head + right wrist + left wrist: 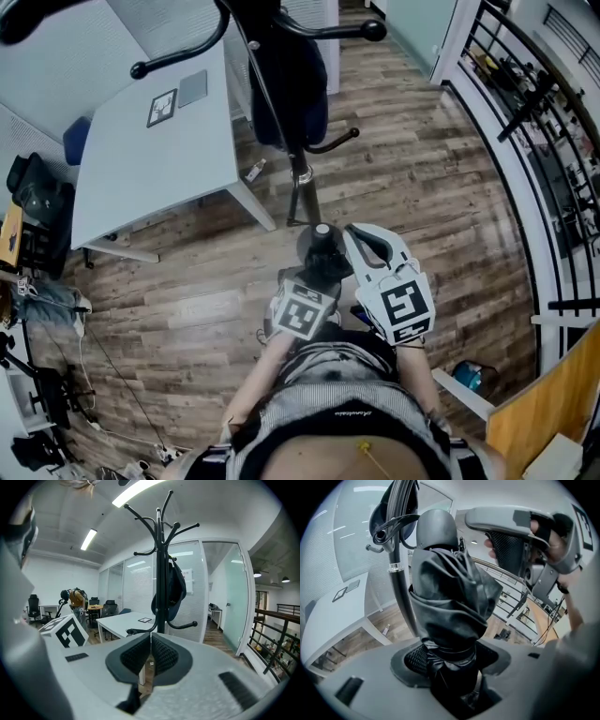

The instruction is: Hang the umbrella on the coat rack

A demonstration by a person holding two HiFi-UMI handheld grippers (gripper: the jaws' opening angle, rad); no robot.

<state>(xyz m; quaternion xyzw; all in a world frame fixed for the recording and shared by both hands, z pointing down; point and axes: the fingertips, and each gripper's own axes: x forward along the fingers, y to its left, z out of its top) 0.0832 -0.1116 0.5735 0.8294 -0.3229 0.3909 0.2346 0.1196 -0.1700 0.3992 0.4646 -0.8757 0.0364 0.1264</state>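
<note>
A folded black umbrella (450,597) with a rounded grey end cap (436,527) stands upright between the jaws of my left gripper (447,660), which is shut on its lower part. In the head view the umbrella (323,251) points from the left gripper (319,277) toward the base of the black coat rack (302,183). My right gripper (361,234) is just right of the umbrella, apart from it. Its jaws are shut with nothing between them (150,656). The coat rack (161,564) rises straight ahead with several curved hooks.
A dark bag (174,592) hangs on the rack's right side, also visible from above (291,84). A white table (150,159) stands left of the rack. A black railing (553,187) runs along the right. Office chairs and a person are far left (75,599).
</note>
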